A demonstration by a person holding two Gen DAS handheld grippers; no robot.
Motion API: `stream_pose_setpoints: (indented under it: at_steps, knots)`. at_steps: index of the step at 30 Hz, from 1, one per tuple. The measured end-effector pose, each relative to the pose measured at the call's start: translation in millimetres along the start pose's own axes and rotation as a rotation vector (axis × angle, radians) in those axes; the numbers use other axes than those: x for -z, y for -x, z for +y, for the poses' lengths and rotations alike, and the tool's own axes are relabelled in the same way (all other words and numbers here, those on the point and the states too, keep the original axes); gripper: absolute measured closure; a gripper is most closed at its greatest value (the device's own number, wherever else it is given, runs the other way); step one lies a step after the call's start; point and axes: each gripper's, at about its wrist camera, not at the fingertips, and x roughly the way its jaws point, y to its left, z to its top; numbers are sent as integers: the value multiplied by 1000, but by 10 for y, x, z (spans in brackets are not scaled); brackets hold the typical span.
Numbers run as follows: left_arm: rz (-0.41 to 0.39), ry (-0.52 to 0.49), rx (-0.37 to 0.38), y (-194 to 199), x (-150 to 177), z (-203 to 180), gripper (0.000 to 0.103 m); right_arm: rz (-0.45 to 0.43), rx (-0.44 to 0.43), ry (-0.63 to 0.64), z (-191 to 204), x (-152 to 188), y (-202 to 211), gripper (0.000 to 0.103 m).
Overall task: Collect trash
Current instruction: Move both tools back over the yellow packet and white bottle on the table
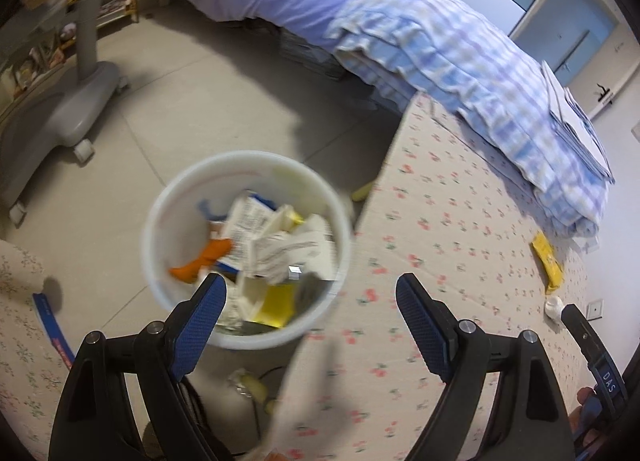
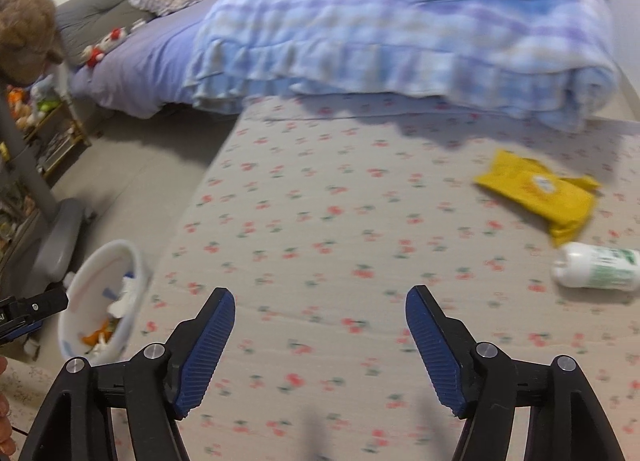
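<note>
The left tongs (image 1: 308, 301) are seen spread wide with nothing between the blue pads, angled steeply down over the rim of a white bin (image 1: 160, 221) that stands on the floor (image 1: 160, 121) beside the bed's edge. The bin is filled with crumpled paper, cartons, an orange scrap and a yellow piece. More litter is seen on the floor just below the bin, near the left tongs' base.

The right tongs (image 2: 320, 325) are likewise spread, with nothing held, and are pointed down at the cherry-print mattress (image 2: 320, 201). Trash is left on that mattress, well off to the right of these tongs: a yellow packet (image 2: 536, 193) lying flat, and just below it a white bottle (image 2: 596, 267) with green print, lying on its side. The two are close together; whether they touch cannot be told. In the left wrist view the same packet (image 1: 546, 261) and bottle (image 1: 554, 307) are seen at the far right.

A folded blue checked quilt (image 2: 400, 33) is piled on the mattress beyond the packet. Both views are blurred.
</note>
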Motion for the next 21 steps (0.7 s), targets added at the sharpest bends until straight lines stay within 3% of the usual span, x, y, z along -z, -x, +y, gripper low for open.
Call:
stream_pose_setpoints:
  at_steps: [5, 9, 17, 21]
  knots:
    - [4, -57, 24, -91, 76, -482, 14, 12, 50, -58, -443, -10, 86, 24]
    - [2, -117, 33, -204, 145, -881, 4, 14, 105, -157, -866, -53, 118, 24]
    - [41, -147, 68, -532, 299, -1460, 4, 67, 165, -598, -1932, 50, 15, 24]
    - [56, -143, 79, -681, 336, -1649, 4, 73, 211, -675, -2224, 105, -58, 24]
